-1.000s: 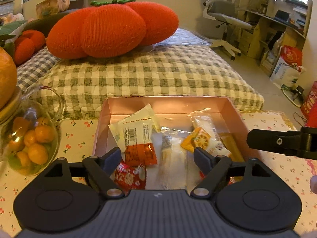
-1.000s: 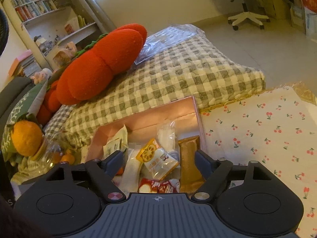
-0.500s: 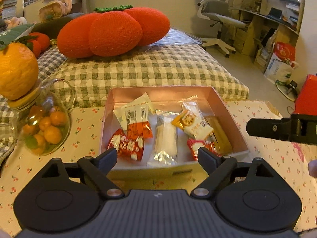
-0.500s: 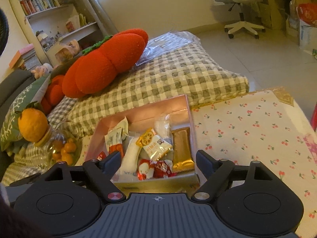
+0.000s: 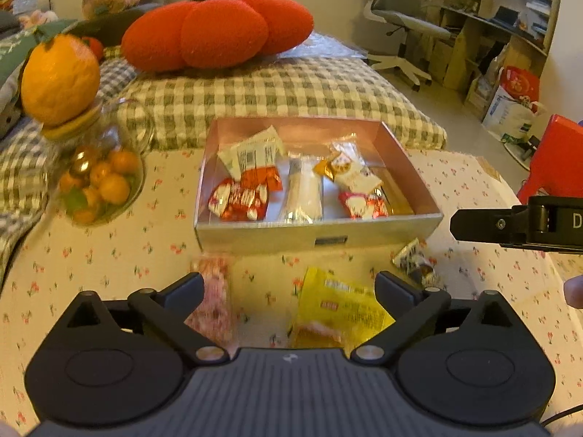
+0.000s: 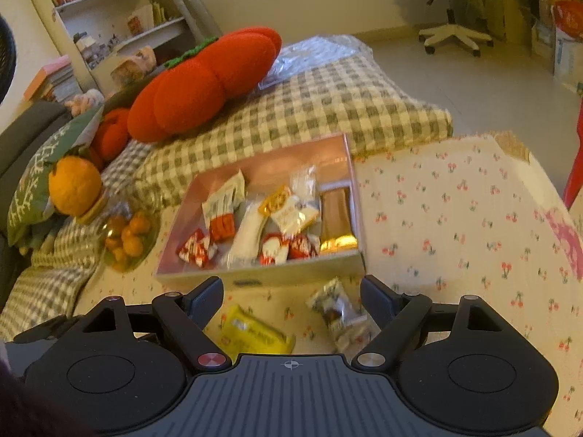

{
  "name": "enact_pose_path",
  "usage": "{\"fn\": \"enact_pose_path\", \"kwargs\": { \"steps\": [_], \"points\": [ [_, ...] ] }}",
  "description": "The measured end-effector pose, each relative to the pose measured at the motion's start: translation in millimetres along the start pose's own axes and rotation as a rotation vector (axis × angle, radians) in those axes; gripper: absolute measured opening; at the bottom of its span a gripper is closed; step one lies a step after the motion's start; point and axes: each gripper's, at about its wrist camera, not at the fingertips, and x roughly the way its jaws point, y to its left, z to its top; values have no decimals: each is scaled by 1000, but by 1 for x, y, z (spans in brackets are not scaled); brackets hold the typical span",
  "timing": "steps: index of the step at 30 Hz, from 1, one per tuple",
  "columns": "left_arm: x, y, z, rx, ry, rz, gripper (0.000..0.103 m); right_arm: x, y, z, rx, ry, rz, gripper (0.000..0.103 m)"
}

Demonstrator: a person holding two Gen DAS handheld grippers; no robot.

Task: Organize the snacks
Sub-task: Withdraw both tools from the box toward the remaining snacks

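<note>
Shiny wrappers, soft cloth, matt black plastic

The box (image 5: 317, 235) looks like smooth card with a metallic pink sheen; the snack packets (image 5: 240, 200) inside are glossy film and foil, as is the yellow packet (image 6: 255, 335). The counter (image 5: 109, 255) wears matt printed cloth. The glass jar (image 5: 98, 182) gleams; the red cushion (image 5: 218, 29) looks knitted.

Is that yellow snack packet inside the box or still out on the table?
Out. The yellow packet lies on the floral tablecloth, in front of the pink box, whose near wall stands between it and the snacks inside.

Pale walls, office chair (image 5: 400, 25), bookshelf (image 6: 109, 18), cluttered desk (image 5: 503, 29), bare floor (image 6: 492, 83)
</note>
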Motion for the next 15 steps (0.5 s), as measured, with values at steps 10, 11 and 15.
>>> {"fn": "enact_pose_path", "kwargs": {
  "steps": [10, 11, 15],
  "points": [
    [-2, 3, -35, 30, 5, -1, 102, 10, -19, -31, -36, 107, -50, 89],
    [0, 2, -37, 28, 9, -4, 102, 10, -20, -32, -41, 110, -53, 89],
    [7, -1, -43, 18, 23, -25, 102, 15, -29, -35, -30, 121, -90, 89]
  ]
}}
